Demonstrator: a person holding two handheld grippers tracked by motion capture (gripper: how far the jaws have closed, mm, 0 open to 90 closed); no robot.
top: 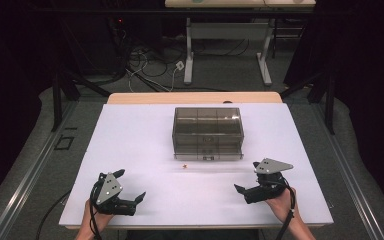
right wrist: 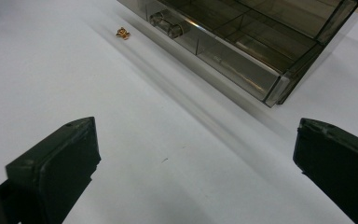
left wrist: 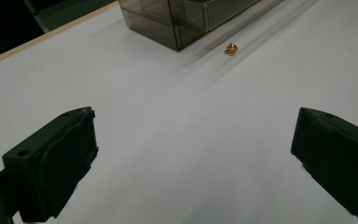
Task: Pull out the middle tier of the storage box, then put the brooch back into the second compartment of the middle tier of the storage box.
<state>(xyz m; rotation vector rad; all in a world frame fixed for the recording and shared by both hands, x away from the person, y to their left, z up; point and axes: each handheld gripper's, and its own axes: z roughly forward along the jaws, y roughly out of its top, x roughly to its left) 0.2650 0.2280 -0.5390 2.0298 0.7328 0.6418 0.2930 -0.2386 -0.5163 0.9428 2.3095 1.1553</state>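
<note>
Table with white top, seen from above your side: a smoky transparent drawer box stands at its middle toward the far edge, its bottom drawer pulled slightly forward, with a clear handle on its front. A small copper-coloured part lies on the bare surface just in front of the box, left of the drawer handle and touching nothing; the left gripper view shows it near the box corner, the right gripper view beside the drawer front. Your left gripper sits near the front left edge of the table, held in your left hand, its fingers spread wide apart with only white surface between them. Your right gripper sits near the front right, held in your right hand, its fingers likewise wide apart and gripping nothing. Both grippers point inward toward the table's middle and are well apart from the part and from the box.
</note>
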